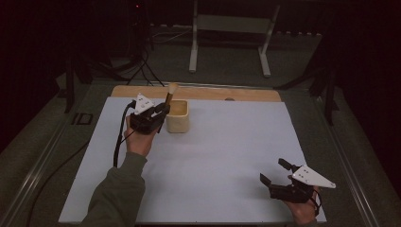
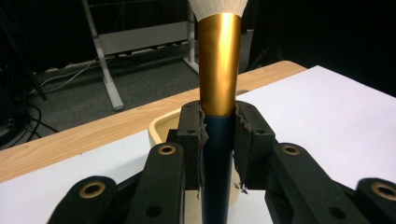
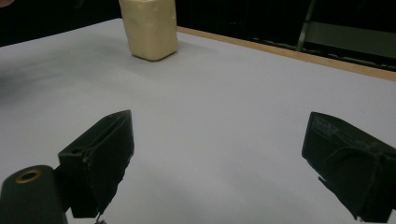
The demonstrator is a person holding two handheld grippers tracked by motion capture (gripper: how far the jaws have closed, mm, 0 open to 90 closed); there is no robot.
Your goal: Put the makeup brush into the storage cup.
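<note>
Two hand-held grippers work over a white sheet on the counter in the high view: the left hand-held gripper sits at the sheet's far left, clamped on a brush that tilts up and away, bristles topmost, just beside a cream cup. The cup stands near the sheet's far edge, where a strip of bare wood runs behind it. The right hand-held gripper hovers at the near right corner, jaws wide with nothing between them, close to the sheet's near and right edges; open sheet lies between the two, well apart. In the left gripper view, the jaws pinch the brush at the join of its gold ferrule and dark handle, with the cup's rim right behind and the wood edge beyond. In the right gripper view, the wide-spread jaws of the right hand-held gripper frame bare sheet, the cup far off near the wood edge.
</note>
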